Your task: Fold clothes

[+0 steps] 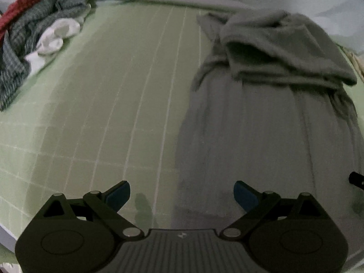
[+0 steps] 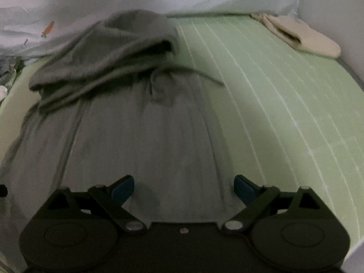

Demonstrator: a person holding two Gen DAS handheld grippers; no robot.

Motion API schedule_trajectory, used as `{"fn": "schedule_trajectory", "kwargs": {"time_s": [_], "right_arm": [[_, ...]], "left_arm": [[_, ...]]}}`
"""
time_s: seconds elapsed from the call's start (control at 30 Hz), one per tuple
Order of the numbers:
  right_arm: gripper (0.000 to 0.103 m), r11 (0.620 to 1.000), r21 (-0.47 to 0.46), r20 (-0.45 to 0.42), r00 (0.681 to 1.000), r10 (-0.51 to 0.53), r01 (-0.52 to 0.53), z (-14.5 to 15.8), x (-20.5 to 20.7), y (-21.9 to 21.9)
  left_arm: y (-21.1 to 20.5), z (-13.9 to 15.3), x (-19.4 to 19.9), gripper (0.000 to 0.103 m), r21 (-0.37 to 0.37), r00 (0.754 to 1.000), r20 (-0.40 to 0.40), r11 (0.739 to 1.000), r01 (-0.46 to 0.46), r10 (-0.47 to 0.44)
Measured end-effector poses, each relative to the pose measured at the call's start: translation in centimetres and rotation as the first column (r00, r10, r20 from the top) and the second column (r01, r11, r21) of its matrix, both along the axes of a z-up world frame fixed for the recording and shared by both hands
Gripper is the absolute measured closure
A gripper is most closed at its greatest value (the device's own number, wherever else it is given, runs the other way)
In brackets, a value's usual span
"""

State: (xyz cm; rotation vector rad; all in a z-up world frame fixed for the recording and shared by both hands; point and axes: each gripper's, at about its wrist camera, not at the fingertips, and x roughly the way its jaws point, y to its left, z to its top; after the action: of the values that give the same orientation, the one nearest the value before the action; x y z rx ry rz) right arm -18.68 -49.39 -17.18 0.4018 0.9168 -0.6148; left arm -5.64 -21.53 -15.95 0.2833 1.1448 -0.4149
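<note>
Grey garment (image 2: 147,136): I see it spread on the green sheet (image 2: 284,113) directly ahead of my right gripper (image 2: 183,187), far end bunched in folds. Right jaws spread wide, holding nothing, poised over the near hem. Left gripper (image 1: 182,195): jaws equally wide, empty, garment ahead to its right. Clothes pile (image 1: 29,34): far left of it. Beige item (image 2: 302,38): far right.

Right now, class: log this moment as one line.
left tool: open, empty | right tool: open, empty | grey garment: flat, far end folded | pile: untouched
</note>
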Motion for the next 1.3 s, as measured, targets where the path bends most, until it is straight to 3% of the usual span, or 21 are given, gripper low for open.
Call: {"fn": "schedule_trajectory", "kwargs": {"time_s": [0.37,0.5,0.73,0.87,0.97,1.07,1.13,1.17,1.2,1.23,1.3], "right_arm": [[0.004,0.999,-0.017,-0.014,0.999,-0.044,0.043,-0.3,-2.7,2.3],[0.001,0.999,-0.013,0.007,0.999,-0.053,0.053,-0.4,-4.2,2.8],[0.000,1.000,-0.006,0.021,1.000,-0.022,0.022,-0.5,-5.5,3.6],[0.000,0.999,-0.019,0.015,0.999,0.031,-0.031,-0.5,-5.7,4.8],[0.003,0.996,-0.025,0.004,0.997,0.081,-0.081,-0.5,-5.9,5.5],[0.022,0.991,-0.038,0.019,0.992,0.126,-0.126,-0.2,-6.1,6.2],[0.052,0.988,-0.040,0.034,0.988,0.148,-0.147,0.2,-6.2,6.7],[0.061,0.987,-0.028,0.050,0.986,0.159,-0.157,0.3,-6.1,6.6],[0.077,0.986,-0.016,0.065,0.983,0.169,-0.168,0.5,-6.1,6.6],[0.089,0.985,0.010,0.081,0.982,0.172,-0.174,0.5,-6.0,6.4],[0.090,0.985,0.051,0.103,0.982,0.157,-0.163,0.7,-5.7,5.8]], "left_arm": [[1.2,-1.3,-1.2,0.002,-0.022,0.998,-0.053,0.999,0.035,-0.036],[1.9,-1.7,-1.7,0.000,-0.038,0.998,-0.048,0.999,0.031,-0.033],[1.9,-1.8,-3.8,0.000,-0.018,0.995,-0.016,0.995,0.100,-0.100],[1.6,-1.8,-5.2,0.002,-0.036,0.990,0.001,0.989,0.142,-0.142],[1.5,-1.5,-5.9,0.013,-0.053,0.986,0.029,0.985,0.163,-0.162],[1.4,-1.0,-6.4,0.036,-0.079,0.981,0.053,0.979,0.189,-0.185],[1.2,-0.9,-6.5,0.050,-0.098,0.983,0.063,0.979,0.177,-0.171],[1.1,-0.8,-6.4,0.059,-0.108,0.985,0.065,0.980,0.167,-0.160],[1.1,-0.7,-6.1,0.077,-0.119,0.987,0.059,0.980,0.157,-0.151],[1.0,-0.5,-5.8,0.085,-0.134,0.989,0.049,0.980,0.146,-0.141],[0.9,0.0,-5.0,0.088,-0.173,0.993,0.012,0.977,0.121,-0.121]]}}
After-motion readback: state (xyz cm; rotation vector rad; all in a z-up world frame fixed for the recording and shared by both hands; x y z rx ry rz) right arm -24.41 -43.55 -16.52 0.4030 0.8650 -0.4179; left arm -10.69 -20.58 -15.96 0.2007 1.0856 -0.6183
